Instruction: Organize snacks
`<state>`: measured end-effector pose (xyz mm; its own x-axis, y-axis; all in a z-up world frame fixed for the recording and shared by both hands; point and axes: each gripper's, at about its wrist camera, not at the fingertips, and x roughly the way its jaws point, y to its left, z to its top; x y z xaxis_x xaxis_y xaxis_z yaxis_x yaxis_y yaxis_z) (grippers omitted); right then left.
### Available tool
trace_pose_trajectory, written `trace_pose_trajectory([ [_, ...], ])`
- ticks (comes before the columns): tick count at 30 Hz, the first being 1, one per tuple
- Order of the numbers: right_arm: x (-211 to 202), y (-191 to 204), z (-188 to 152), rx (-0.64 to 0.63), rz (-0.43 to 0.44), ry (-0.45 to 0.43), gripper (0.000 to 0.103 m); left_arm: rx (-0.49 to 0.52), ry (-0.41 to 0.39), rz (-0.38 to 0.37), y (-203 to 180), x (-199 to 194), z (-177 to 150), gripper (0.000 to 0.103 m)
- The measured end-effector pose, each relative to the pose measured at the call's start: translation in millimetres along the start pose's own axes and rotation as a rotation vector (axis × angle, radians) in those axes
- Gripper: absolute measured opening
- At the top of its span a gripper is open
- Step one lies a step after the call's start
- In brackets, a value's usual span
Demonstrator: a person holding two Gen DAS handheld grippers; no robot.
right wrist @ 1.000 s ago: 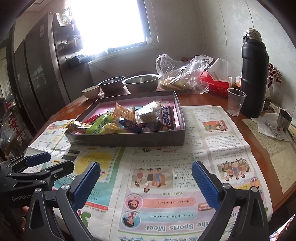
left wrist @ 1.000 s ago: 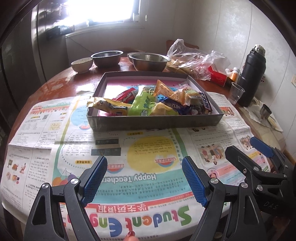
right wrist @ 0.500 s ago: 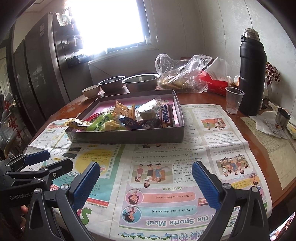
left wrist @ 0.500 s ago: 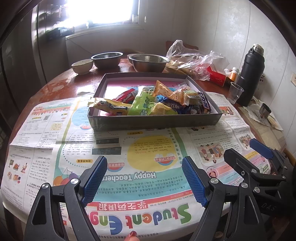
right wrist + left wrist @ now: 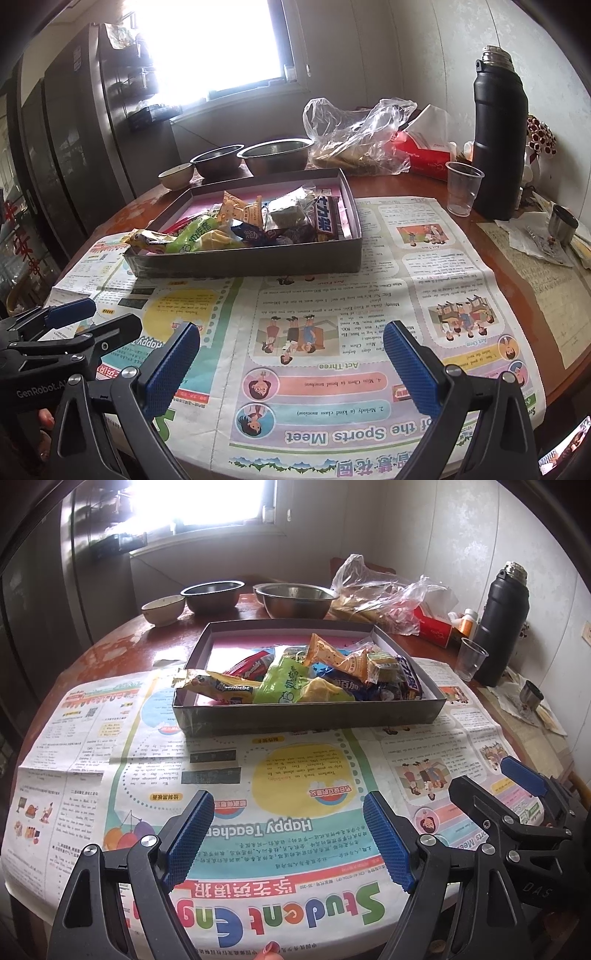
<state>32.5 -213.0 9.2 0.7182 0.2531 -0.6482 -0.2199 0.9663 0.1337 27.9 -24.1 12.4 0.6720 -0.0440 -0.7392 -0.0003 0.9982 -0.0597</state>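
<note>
While both grippers hover low over the near edge of the table (image 5: 122, 642), we hold nothing in either one. Our left gripper (image 5: 288, 834) has its blue pads spread wide apart above the newspaper (image 5: 303, 775), with only print showing between them. Our right gripper (image 5: 291, 369) is spread just as wide, also empty, over the newspaper's right-hand pages. In the left wrist view the right gripper shows at the lower right edge; in the right wrist view the left one shows at the lower left, so the two sit side by side, near each other but apart.

Beyond both grippers, well apart from the pads, the box (image 5: 306, 716) rests on the far half of the newspaper. Its near wall is dark grey and its floor pink. The snacks (image 5: 306, 679) lie heaped in its near part, toward our side, while the far part of the floor is bare. Among them we see a yellow packet (image 5: 218, 686) whose end pokes over the left front corner, a green packet (image 5: 284, 683) beside it, an orange packet (image 5: 332, 657) tilted up on top, and a dark bar (image 5: 325, 218) with white lettering against the right wall.

Behind the box stand a small bowl (image 5: 162, 609) and two steel bowls (image 5: 295, 600), side by side. To their right lies a crumpled plastic bag (image 5: 354, 136), then a red tissue box (image 5: 421, 151). A clear cup (image 5: 461, 188) stands just beside a black flask (image 5: 498, 140) at the table's right.
</note>
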Motion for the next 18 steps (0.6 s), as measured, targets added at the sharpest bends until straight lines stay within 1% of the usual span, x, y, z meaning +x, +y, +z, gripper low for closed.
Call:
trace_pose_trajectory([
  [9, 0.5, 1.7, -0.4, -0.003, 0.000, -0.001, 0.101, 0.000, 0.012, 0.012, 0.3, 2.8, -0.9, 0.084],
  [18, 0.4, 3.1, -1.2, -0.006, 0.004, -0.001, 0.101, 0.005, 0.020, 0.008, -0.2, 4.7, -2.0, 0.084],
])
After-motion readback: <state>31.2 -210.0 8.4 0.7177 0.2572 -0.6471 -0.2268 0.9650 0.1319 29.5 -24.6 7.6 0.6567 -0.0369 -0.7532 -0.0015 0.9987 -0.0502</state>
